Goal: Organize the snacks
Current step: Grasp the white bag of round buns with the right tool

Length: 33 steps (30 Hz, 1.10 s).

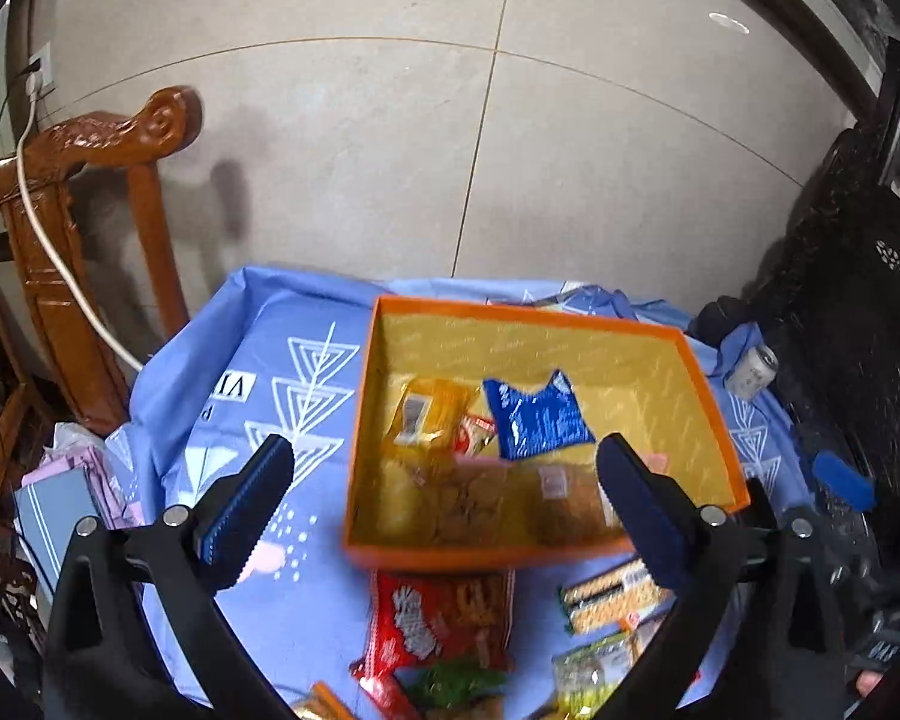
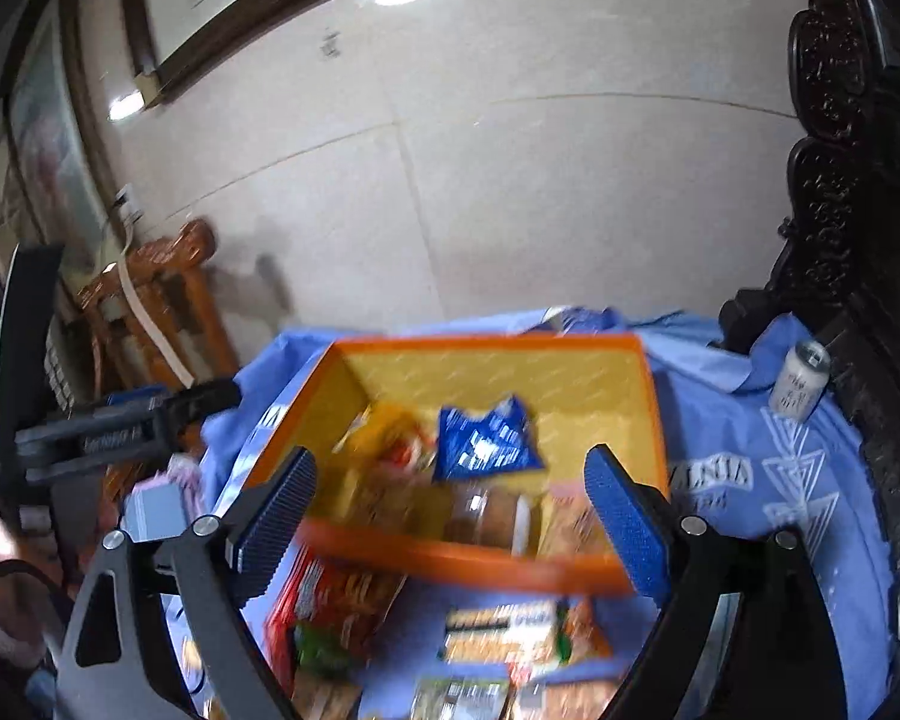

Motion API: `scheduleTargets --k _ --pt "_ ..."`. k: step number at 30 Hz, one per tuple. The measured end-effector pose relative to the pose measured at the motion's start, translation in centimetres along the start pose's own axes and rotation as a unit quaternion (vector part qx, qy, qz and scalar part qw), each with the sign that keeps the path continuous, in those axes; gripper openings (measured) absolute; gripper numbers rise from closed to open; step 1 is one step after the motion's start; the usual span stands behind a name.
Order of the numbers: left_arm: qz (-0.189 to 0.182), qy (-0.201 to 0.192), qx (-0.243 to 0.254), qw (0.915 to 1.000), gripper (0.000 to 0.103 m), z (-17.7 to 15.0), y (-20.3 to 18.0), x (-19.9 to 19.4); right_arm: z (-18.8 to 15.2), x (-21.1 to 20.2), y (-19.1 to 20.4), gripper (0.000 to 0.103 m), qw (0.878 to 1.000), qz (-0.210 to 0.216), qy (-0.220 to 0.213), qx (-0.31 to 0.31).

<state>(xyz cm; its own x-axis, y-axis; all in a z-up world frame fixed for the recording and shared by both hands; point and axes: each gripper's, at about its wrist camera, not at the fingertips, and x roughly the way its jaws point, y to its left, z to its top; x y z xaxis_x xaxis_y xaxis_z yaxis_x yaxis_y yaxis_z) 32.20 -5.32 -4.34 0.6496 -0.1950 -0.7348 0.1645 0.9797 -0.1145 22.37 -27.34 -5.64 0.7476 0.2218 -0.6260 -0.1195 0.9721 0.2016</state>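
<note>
Both tools, left [image 1: 444, 495] and right [image 2: 450, 516], hang spread and empty at lower centre of their views, aimed at the orange box [image 1: 714, 414], probably lined up for the next pick. The box sits mid-frame on the blue-clothed counter [image 1: 306, 606] holding a blue packet [image 1: 537, 417] and yellow ones. More snacks [image 1: 444, 624] lie below it; blur hides their labels, and the lowest ones are cut off.

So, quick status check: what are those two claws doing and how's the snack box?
Left gripper open, empty. Right gripper open, empty. Orange box holds blue packet and others; red packet waits on cloth. Nothing in the way.
</note>
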Motion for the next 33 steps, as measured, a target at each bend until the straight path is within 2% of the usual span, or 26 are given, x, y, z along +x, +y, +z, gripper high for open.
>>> scheduleTargets --k 4,9,15,21,25,29,33 --pt "0.002 0.006 0.008 0.9999 0.099 -3.2 0.8 -1.3 -3.8 -1.1 1.7 0.091 0.999 0.018 0.025 -0.034" --pt "-0.002 0.02 0.019 0.9996 0.099 -7.9 1.4 -2.6 -8.7 -3.1 3.8 0.091 0.994 0.063 0.058 -0.062" --pt "0.004 0.043 0.016 0.9989 0.099 -13.5 2.5 -4.0 -13.0 -4.8 6.0 0.091 0.987 0.096 0.092 -0.085" --pt "-0.001 0.069 0.033 0.9971 0.099 -19.4 2.7 -5.5 -16.2 -5.0 7.7 0.091 0.982 0.089 0.116 -0.12" --pt "0.015 0.092 0.062 0.9936 0.099 -23.4 3.0 -5.3 -17.9 -3.7 7.7 0.09 0.98 0.075 0.135 -0.123" --pt "0.024 0.119 0.056 0.991 0.099 -26.1 4.6 -4.7 -19.3 -3.3 8.6 0.09 0.974 0.118 0.158 -0.109" --pt "0.024 0.13 0.039 0.9905 0.099 -27.3 6.9 -4.1 -21.4 -2.3 10.7 0.09 0.963 0.142 0.181 -0.137"
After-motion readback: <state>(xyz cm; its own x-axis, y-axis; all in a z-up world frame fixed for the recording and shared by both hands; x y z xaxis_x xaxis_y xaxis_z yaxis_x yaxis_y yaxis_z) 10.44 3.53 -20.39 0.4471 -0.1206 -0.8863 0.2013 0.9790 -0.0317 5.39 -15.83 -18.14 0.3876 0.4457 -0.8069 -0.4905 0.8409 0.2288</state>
